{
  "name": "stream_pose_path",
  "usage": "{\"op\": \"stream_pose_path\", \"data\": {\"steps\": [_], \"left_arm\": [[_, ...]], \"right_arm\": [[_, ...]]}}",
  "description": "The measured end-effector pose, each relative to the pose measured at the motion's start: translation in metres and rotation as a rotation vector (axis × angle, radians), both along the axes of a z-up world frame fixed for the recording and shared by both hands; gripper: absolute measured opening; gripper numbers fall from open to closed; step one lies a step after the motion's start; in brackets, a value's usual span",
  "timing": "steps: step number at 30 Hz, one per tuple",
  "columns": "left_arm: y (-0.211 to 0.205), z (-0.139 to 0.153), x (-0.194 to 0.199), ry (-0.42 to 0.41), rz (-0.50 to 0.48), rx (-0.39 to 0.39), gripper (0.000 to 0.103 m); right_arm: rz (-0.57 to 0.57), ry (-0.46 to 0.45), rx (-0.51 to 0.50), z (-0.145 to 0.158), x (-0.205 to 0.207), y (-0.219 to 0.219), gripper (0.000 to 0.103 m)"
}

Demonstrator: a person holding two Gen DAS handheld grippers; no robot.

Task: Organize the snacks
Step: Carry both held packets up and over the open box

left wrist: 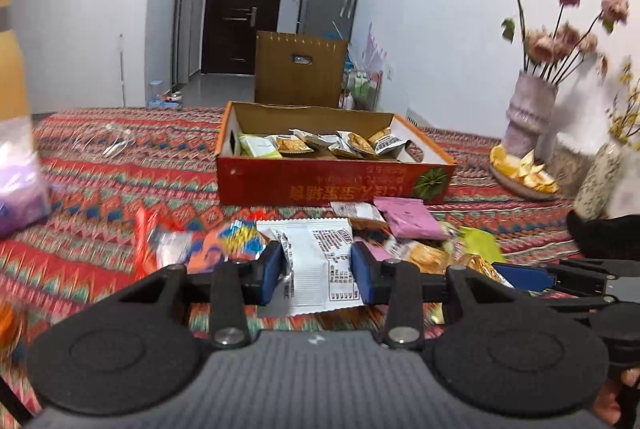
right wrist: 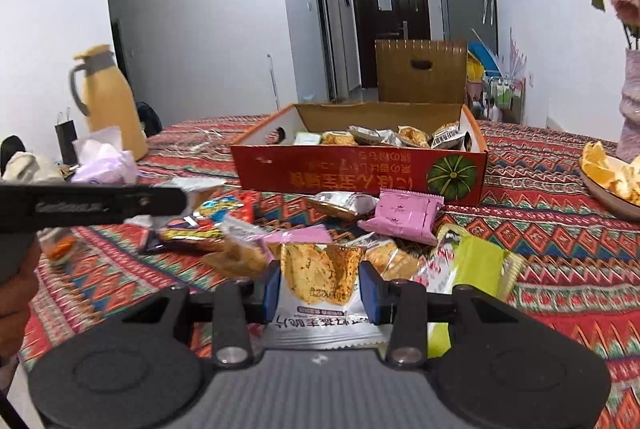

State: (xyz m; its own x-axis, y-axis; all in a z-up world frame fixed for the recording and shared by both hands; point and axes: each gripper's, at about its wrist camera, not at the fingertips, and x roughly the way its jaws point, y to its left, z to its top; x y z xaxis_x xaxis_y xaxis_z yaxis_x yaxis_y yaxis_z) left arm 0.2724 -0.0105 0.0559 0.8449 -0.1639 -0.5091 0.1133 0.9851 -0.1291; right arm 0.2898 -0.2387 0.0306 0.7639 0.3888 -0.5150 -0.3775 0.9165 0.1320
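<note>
My left gripper is shut on a white snack packet with black print, held above the patterned tablecloth. My right gripper is shut on a cracker packet showing golden crackers. Ahead of both stands an open red cardboard box with a green pumpkin picture and several snack packets inside. Loose snacks lie between the grippers and the box: a pink packet, a lime-green packet and a red-blue wrapper. The right gripper shows at the edge of the left wrist view.
A vase of dried flowers and a plate of orange slices stand right of the box. A yellow thermos jug and a purple plastic bag sit at the left. A brown chair back rises behind the table.
</note>
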Motion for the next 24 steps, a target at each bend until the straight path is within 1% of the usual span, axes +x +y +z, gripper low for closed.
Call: {"op": "stream_pose_path", "data": {"steps": [3, 7, 12, 17, 24], "left_arm": [[0.006, 0.002, -0.031, -0.007, 0.005, -0.032, 0.039], [0.004, -0.003, -0.064, -0.007, 0.008, -0.029, 0.039], [0.000, -0.007, -0.086, 0.003, -0.029, -0.041, 0.039], [-0.004, -0.005, -0.088, -0.020, -0.046, -0.033, 0.039], [-0.001, 0.001, -0.065, -0.032, -0.042, -0.044, 0.039]], "right_arm": [[-0.007, -0.015, 0.020, 0.005, -0.028, -0.005, 0.040], [-0.027, -0.029, 0.018, 0.007, -0.058, -0.007, 0.040], [-0.034, -0.035, 0.023, 0.007, -0.084, -0.012, 0.040], [-0.055, -0.041, 0.023, 0.009, -0.086, -0.015, 0.040], [-0.070, -0.051, 0.024, 0.013, -0.068, -0.018, 0.040]]}}
